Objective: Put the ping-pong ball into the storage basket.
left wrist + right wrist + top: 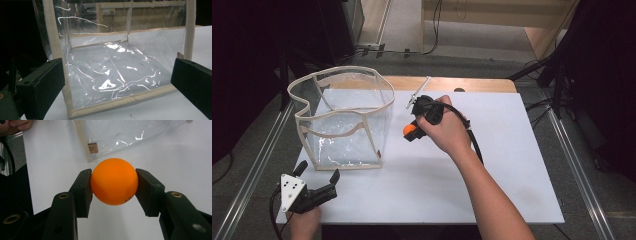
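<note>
1. Work in hand, as judged: carrying an orange ball [114,181] to the clear bag [343,117] with cream edging that stands open-topped on the white table [512,175].
2. Done: the ball is picked up. The right gripper [113,182] has its jaws clamped on the ball, one pad pressed to each side.
3. Position: in the high view the ball [409,130] is just beside the bag, off its right wall, near the bag's lower right corner. It is outside the bag.
4. Left to do, as judged: raise the ball above the bag's rim, bring it over the opening, release.
5. The left gripper [319,184] sits near the bag's front left corner, apart from it. Its jaws stand wide apart with nothing between them; no pad touches the bag.
6. The high view alone gives the layout: bag, both grippers, and a thin pale rod [418,91] lying just beyond the bag's right side.
7. The right gripper view alone confirms the grip: pad contact on both sides, dark print on the ball's lower part, and a small tag on the bag's edging.
8. The left gripper view adds the bag's interior [117,72]: creased clear plastic with nothing inside it that can be made out.
</note>
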Demonstrator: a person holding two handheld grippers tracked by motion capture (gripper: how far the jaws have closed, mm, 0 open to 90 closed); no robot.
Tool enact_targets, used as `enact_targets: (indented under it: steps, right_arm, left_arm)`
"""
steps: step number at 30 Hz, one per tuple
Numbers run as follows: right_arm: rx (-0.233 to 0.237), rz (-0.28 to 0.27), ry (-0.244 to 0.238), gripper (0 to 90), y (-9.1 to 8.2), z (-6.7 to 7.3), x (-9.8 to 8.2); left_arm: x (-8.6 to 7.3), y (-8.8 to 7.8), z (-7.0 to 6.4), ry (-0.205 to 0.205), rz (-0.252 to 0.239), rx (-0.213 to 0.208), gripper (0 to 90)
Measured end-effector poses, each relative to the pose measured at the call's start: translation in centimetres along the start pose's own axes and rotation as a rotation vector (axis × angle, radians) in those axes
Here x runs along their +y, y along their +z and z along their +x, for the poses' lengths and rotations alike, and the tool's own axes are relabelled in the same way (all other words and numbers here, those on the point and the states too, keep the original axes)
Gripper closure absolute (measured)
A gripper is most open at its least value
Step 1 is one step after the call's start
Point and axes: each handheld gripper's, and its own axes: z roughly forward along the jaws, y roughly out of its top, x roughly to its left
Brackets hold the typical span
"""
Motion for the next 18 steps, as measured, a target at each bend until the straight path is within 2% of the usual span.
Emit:
enact_targets:
  steps: [18]
  right_arm:
    - [0.007, 0.001, -0.012, 48.3, -0.8, 0.0, 1.5]
  left_arm:
    - [0.0, 0.0, 0.0, 0.000, 0.001, -0.001, 0.0]
